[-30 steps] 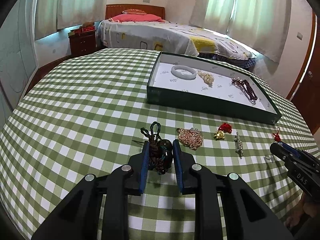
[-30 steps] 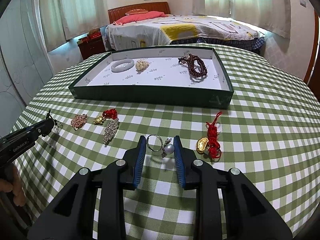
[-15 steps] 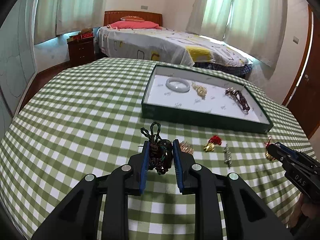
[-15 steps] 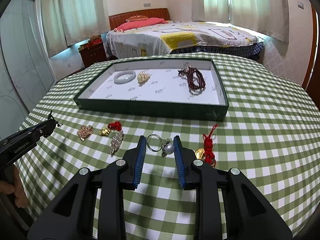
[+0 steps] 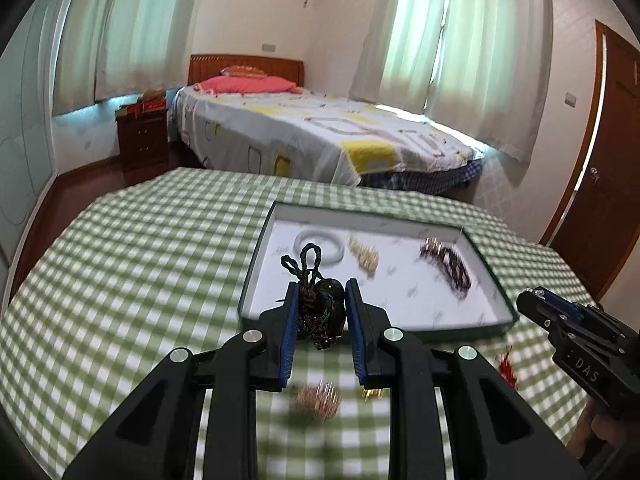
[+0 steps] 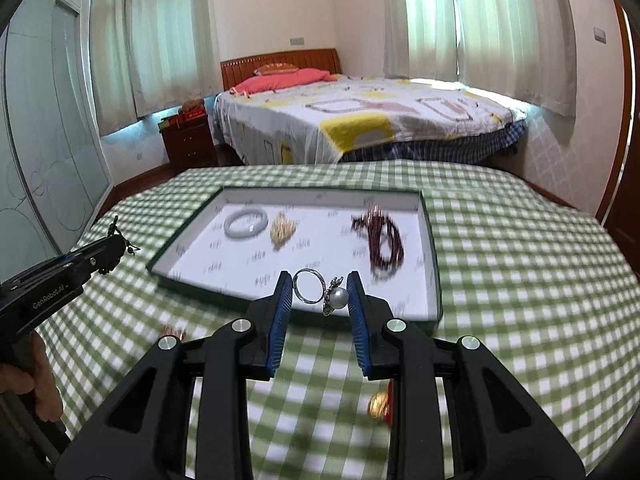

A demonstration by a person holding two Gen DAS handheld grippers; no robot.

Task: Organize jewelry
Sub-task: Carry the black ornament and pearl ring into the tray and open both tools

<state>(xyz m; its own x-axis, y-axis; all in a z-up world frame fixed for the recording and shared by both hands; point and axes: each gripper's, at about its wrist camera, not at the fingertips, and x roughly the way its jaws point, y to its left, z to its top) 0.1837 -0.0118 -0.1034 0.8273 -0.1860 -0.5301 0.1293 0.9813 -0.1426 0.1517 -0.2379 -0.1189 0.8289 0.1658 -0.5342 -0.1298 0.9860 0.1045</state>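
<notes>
**Two pieces lifted toward the tray**

Here, a dark corded pendant (image 5: 322, 312) sits clamped between the blue pads of the left gripper (image 5: 320, 308), its braided loop standing above the fingertips, held in the air in front of the near wall of the green tray (image 5: 476, 330). The right gripper (image 6: 320, 296) is closed on a pearl ring (image 6: 320, 292), the band against one pad and the pearl against the other, also held before the tray.

Both pieces look light. The pendant's cord is soft and will flop, so the bead body is the safer hold. The ring looks stiff, smooth and likely to slip or twist, and its pearl setting seems delicate.

Inside the tray lie a pale bangle (image 6: 246, 222), a gold brooch (image 6: 282, 230) and dark red beads (image 6: 380, 242), all smeared by motion blur. On the checked tablecloth (image 5: 140, 260), the pieces left below the grippers are blurred and partly hidden by the fingers; what they are is hard to make out.
</notes>
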